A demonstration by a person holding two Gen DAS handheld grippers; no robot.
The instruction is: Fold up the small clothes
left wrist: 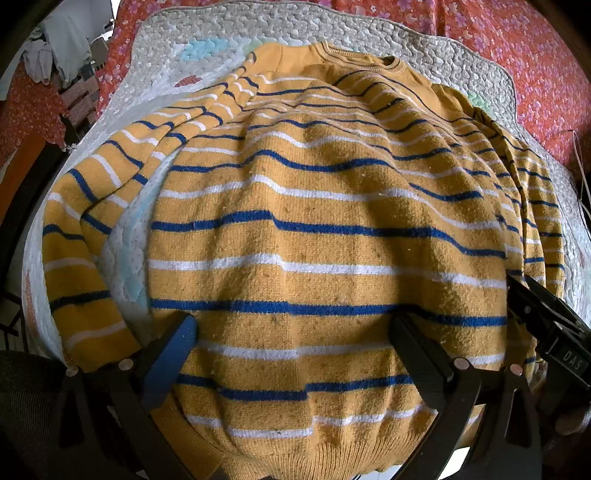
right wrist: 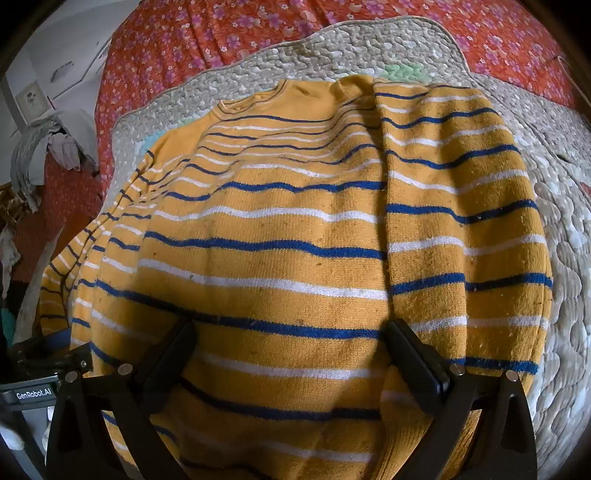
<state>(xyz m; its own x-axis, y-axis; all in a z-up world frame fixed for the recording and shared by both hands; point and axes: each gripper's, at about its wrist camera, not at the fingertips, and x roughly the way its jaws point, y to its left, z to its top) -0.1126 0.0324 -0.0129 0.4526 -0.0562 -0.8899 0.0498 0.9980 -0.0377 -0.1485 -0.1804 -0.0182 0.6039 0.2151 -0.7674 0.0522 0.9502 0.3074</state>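
A mustard-yellow sweater (left wrist: 325,206) with blue and white stripes lies flat on a quilted mat, collar at the far end. Its left sleeve (left wrist: 85,229) hangs out to the left. Its right sleeve (right wrist: 461,206) is folded in over the body. My left gripper (left wrist: 295,332) is open just above the hem, fingers wide apart over the body. My right gripper (right wrist: 291,339) is open too, over the hem further right. The right gripper also shows at the right edge of the left wrist view (left wrist: 554,325); the left gripper shows at the lower left of the right wrist view (right wrist: 44,369).
The quilted grey-white mat (right wrist: 369,40) lies on a red floral bedspread (right wrist: 207,33). Clothes hang on a rack (left wrist: 55,55) at far left beyond the bed edge.
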